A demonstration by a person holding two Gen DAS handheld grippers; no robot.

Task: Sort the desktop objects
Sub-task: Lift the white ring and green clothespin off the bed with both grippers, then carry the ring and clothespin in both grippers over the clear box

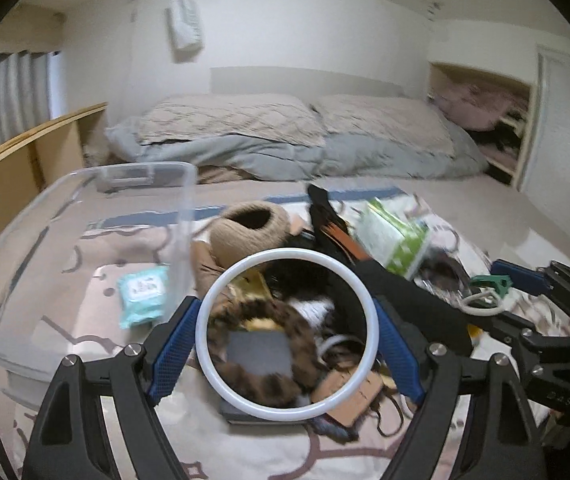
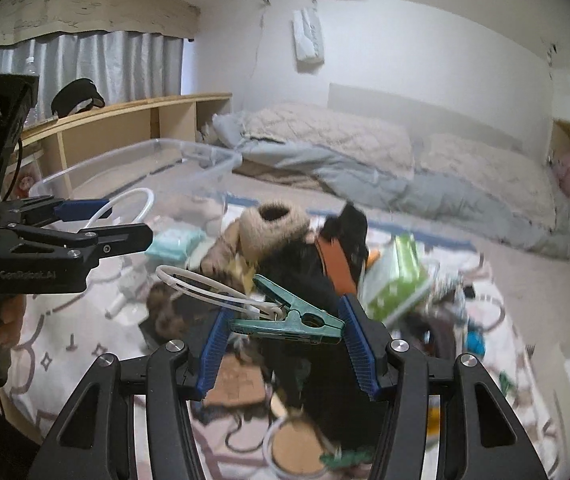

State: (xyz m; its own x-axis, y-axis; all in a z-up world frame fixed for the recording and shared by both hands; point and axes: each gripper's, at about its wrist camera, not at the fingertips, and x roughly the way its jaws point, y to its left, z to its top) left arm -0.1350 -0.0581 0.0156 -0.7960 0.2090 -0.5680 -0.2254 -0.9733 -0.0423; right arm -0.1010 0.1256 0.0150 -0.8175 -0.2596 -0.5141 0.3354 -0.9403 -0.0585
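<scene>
"GenRobot.AI" on left tongs [image 2: 85, 224]

A white ring [image 1: 287, 334], a teal-green clip [image 2: 289, 316], a leopard-spotted brown band [image 1: 261, 348] and a clear bin [image 1: 85, 216].

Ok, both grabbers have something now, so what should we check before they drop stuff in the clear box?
1. Left hand-held gripper shut on white ring: ok.
2. Right hand-held gripper shut on green clothespin: ok.
3. Thin white loop hanging from the clothespin's tip, clear of the pile: cannot tell.
4. Clear plastic bin open on top: ok.
5. Space left inside the bin beside the wipes pack: ok.
6. Grippers apart from each other: ok.
</scene>
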